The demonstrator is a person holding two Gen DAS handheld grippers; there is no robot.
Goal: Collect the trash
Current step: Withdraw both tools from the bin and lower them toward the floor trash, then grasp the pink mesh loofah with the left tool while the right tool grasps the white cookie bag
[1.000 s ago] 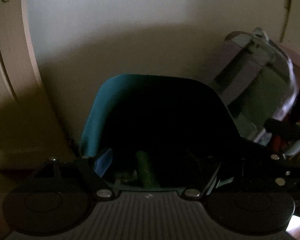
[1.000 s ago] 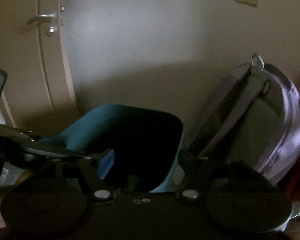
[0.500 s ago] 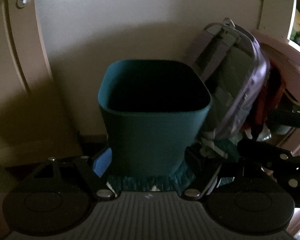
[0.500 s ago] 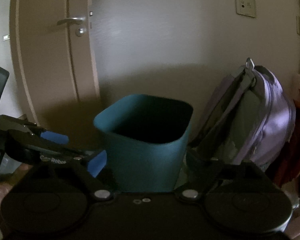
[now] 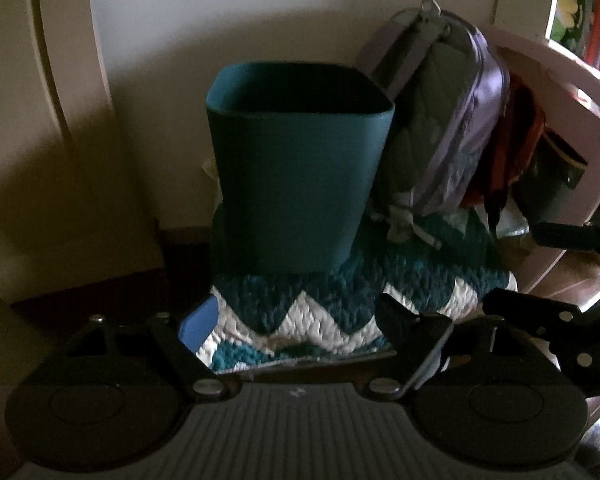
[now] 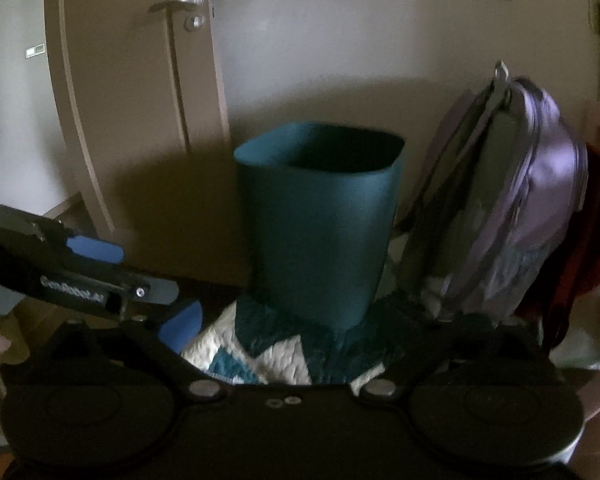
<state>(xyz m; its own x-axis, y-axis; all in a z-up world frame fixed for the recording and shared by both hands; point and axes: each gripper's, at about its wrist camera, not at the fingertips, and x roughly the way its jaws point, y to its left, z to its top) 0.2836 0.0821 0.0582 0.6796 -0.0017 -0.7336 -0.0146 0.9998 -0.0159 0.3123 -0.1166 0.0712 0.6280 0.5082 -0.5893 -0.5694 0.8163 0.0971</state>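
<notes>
Teal bin [image 5: 296,184], teal-and-white zigzag rug [image 5: 324,316], lilac backpack [image 6: 532,208]

Bin [image 5: 296,184] interior dark, unreadable

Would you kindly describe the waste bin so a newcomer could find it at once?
Look to the pale wall right of the door. On the zigzag rug stands the teal bin, beside a lilac backpack. Alone there, it is rigid, open-topped and square-mouthed.
</notes>
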